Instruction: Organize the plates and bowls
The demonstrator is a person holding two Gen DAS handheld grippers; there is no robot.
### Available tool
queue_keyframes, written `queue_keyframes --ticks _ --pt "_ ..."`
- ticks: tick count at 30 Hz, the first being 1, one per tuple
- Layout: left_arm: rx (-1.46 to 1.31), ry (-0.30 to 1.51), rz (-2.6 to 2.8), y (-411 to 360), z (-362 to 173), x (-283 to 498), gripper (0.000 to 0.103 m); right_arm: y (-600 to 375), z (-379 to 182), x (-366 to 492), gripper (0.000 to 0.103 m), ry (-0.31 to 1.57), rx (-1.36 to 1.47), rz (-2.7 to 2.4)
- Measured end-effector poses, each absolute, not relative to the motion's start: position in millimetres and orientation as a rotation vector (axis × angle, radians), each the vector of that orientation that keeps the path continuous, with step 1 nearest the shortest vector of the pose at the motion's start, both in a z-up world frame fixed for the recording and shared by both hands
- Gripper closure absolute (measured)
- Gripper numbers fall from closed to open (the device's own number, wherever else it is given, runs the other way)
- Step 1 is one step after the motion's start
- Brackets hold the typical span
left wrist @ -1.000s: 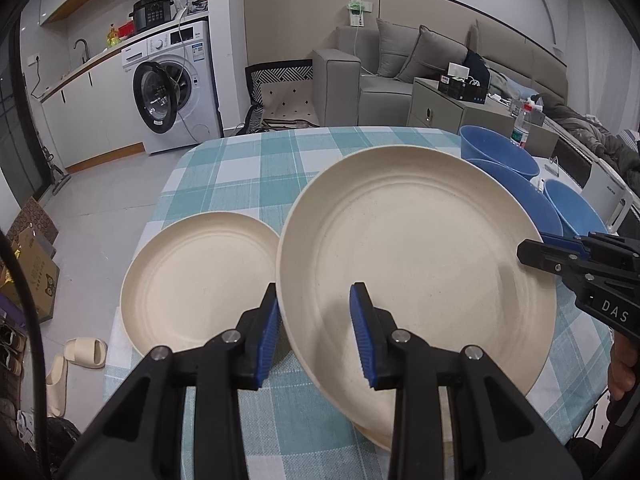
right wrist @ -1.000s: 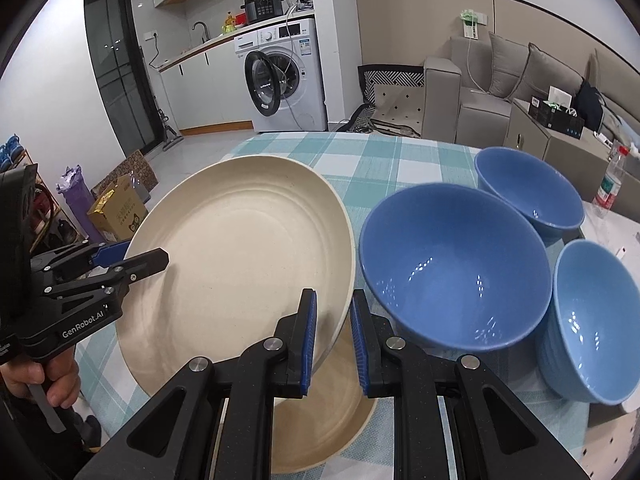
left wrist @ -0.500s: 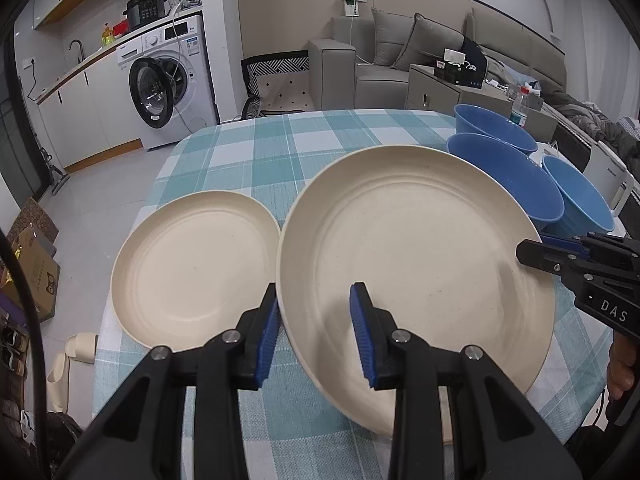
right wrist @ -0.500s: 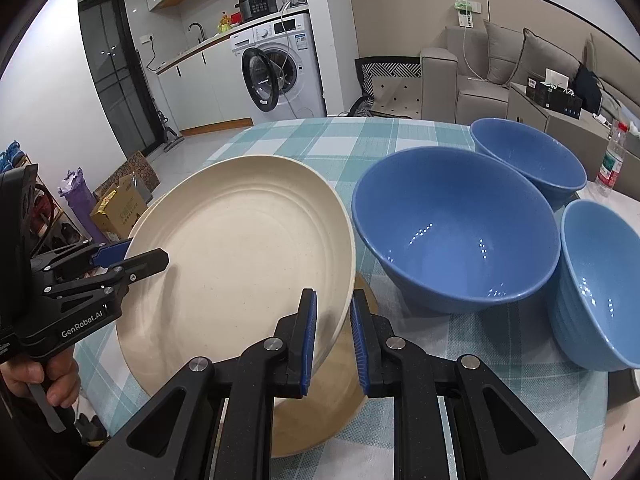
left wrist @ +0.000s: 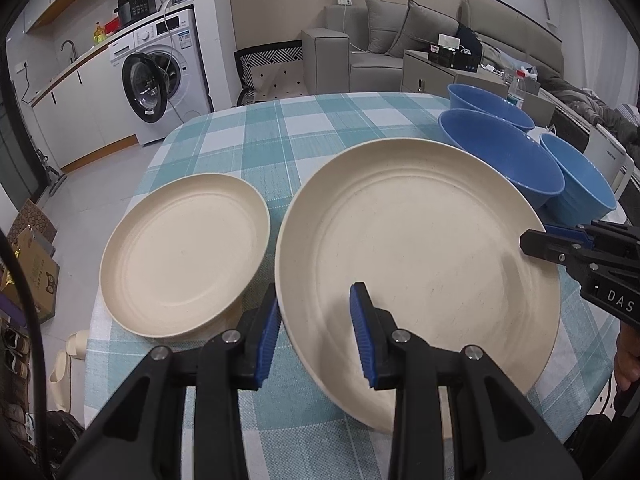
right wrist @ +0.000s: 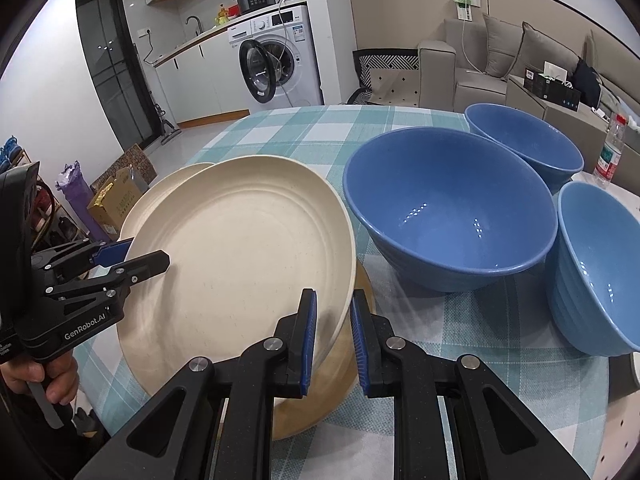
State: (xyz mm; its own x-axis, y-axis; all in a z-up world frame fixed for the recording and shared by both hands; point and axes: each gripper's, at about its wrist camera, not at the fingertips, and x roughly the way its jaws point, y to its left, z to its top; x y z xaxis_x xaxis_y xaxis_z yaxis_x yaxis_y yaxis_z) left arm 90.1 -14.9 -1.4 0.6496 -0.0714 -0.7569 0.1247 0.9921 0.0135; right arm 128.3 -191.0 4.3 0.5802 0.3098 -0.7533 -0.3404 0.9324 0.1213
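Note:
A large cream plate (left wrist: 416, 252) is held tilted above the checked table (left wrist: 280, 152). My left gripper (left wrist: 314, 332) straddles its near-left rim with the jaws wide and not pressing. My right gripper (right wrist: 333, 338) is shut on its right rim (right wrist: 344, 280) and also shows in the left wrist view (left wrist: 560, 246). A second cream plate (right wrist: 320, 396) lies on the table under it. A third cream plate (left wrist: 184, 256) lies to the left. Three blue bowls stand at the right: a large one (right wrist: 448, 208), one behind (right wrist: 524, 144), one nearer (right wrist: 600, 264).
The left gripper shows in the right wrist view (right wrist: 132, 258). The table's left edge drops to the floor, with slippers (left wrist: 68, 360) and boxes (left wrist: 32, 260) below. A washing machine (left wrist: 160, 80) and sofa (left wrist: 380, 40) stand beyond. A water bottle (right wrist: 610, 148) stands at the far right.
The held plate has come away from the bowls and the far plate, toward me, and sits lower. The grip on it looks the same.

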Motion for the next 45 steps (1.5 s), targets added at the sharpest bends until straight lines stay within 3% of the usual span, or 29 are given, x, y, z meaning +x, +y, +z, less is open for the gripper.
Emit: queue_keyframes --ticks 37,45 --pt "0.171 0.946 -0.142 -35.4 -22.6 89.9 0.068 -189.5 -22.5 135.3 0.084 0.972 -0.119 0.346" --pt "0.184 0.96 -0.15 -37.7 -25.7 89.2 0.063 -188.7 -25.2 137.4 0.084 0.978 -0.126 0.347"
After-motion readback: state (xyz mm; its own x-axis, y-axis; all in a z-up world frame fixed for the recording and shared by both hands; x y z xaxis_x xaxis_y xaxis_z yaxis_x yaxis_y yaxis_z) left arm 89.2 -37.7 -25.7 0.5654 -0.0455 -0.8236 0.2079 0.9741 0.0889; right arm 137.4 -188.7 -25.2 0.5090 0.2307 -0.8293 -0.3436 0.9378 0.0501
